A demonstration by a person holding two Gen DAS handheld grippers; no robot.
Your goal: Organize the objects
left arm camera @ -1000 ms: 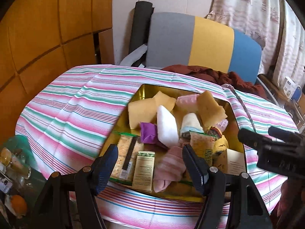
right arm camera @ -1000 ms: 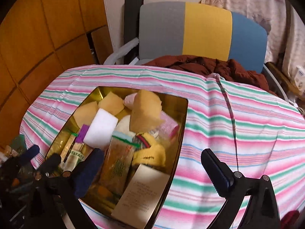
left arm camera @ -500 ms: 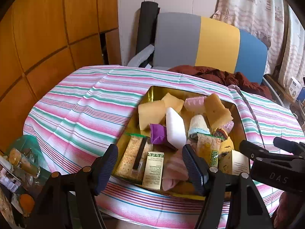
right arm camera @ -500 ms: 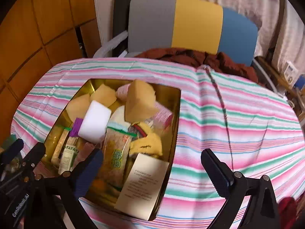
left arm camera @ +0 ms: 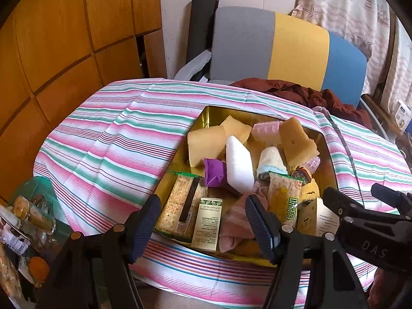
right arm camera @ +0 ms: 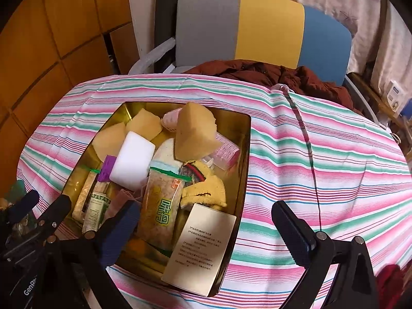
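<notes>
Objects to sort are all heaped in a gold tin [left arm camera: 328, 152] that sits on the tabletop, on a pink, green and white striped cloth [left arm camera: 116, 139]. Behind the tabletop there's a chair [right arm camera: 257, 25] with a grey, yellow and blue back and a dark red garment [right arm camera: 270, 73] bunched on its seat.

Biggest stuff in the tin: a few tan sponges [left arm camera: 296, 139] toward the far side, one propped up on the pile, and a white foam block [left arm camera: 239, 163] leaning against them. A white printed box [right arm camera: 203, 247] leans on the near corner of the tin, just beside a clear snack bag [right arm camera: 161, 206] with green characters on it. Then a cracker pack [left arm camera: 177, 206], a little green-and-cream box [left arm camera: 207, 222], pink striped socks [left arm camera: 237, 221], a yellow cloth [right arm camera: 206, 190], a pink hair roller [right arm camera: 225, 152] and a purple wrapper [left arm camera: 213, 171].

Left hand-held gripper [left arm camera: 203, 226] hangs over the near edge of the tin. Its jaws have just been closing in a bit, but they're released, clamped on nothing, with the small box and the socks showing in the gap under them. Right hand-held gripper [right arm camera: 206, 234] is spread wide and empty too, hovering above the white box and the tin's near corner.
</notes>
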